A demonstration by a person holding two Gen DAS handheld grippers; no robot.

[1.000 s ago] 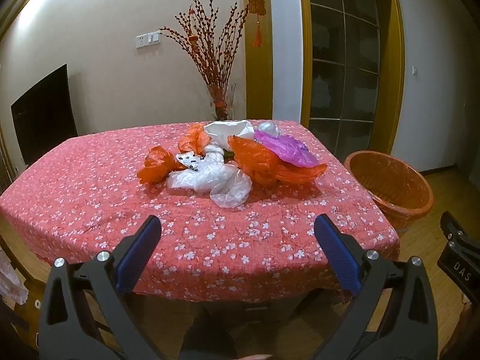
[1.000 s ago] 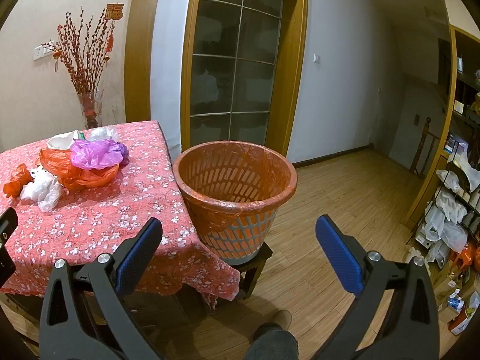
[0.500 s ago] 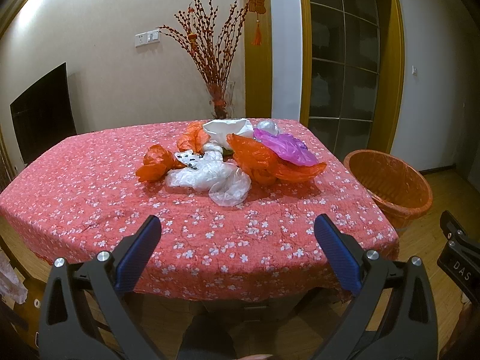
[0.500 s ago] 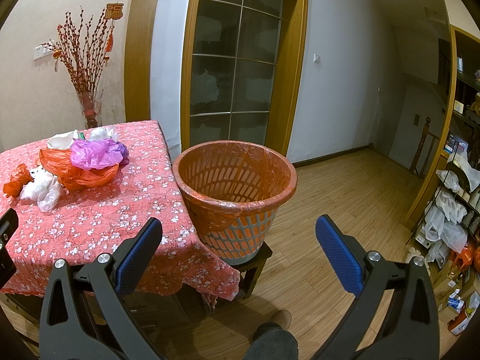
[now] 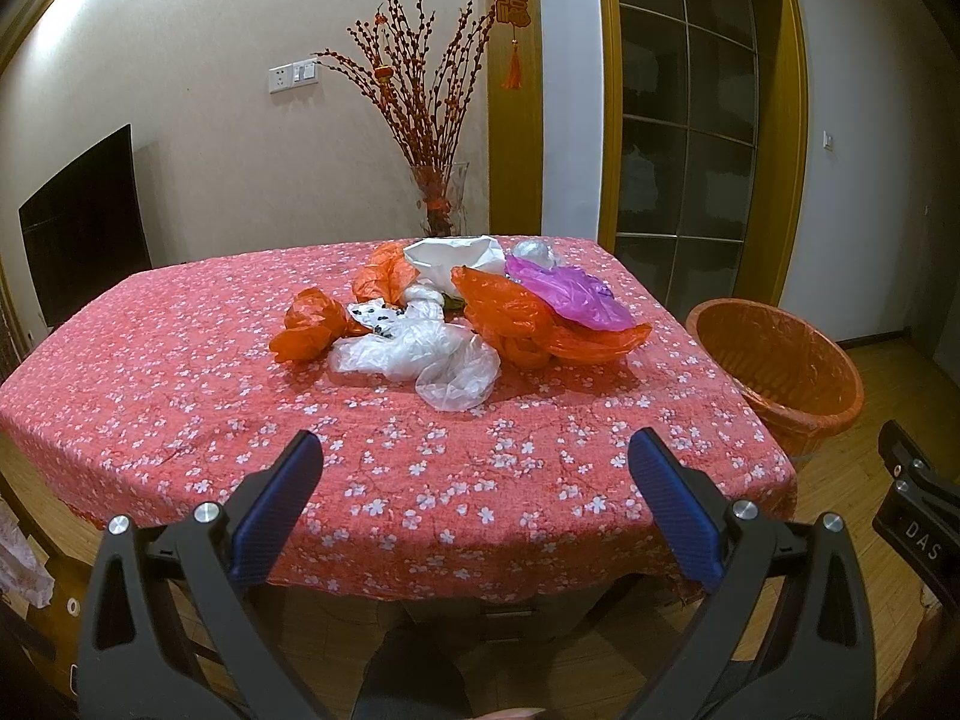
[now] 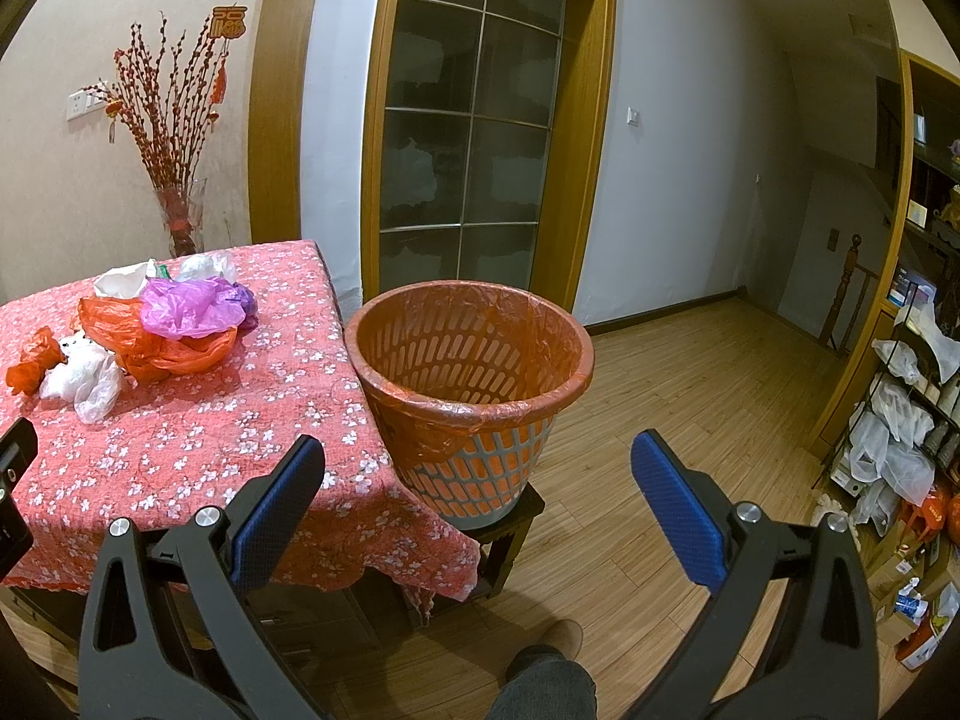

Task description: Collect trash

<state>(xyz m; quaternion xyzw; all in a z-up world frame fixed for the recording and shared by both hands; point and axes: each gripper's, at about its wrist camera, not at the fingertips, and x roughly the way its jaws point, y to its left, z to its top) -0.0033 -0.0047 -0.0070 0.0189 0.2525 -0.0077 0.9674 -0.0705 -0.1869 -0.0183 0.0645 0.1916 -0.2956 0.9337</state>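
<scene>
Bags (image 5: 462, 318) sit slightly lower in your left view than a second ago, heaped mid-worktop (image 5: 180, 396), the heap running left to right. Both your left hand-held gripper (image 5: 474, 492) and right hand-held gripper (image 6: 477, 492) gape wide, empty. Bin (image 6: 468, 396) stands beside the worktop, its base hidden.

Crumpled plastic bags (image 5: 462, 318) lie heaped mid-frame on the far half of the table: orange, clear-white and purple ones, with a white piece at the back, all touching or overlapping. A slatted basket (image 6: 474, 402) lined with an orange bag stands upright on a low stool just beside the table's right edge, centre of the right-wrist frame.
</scene>
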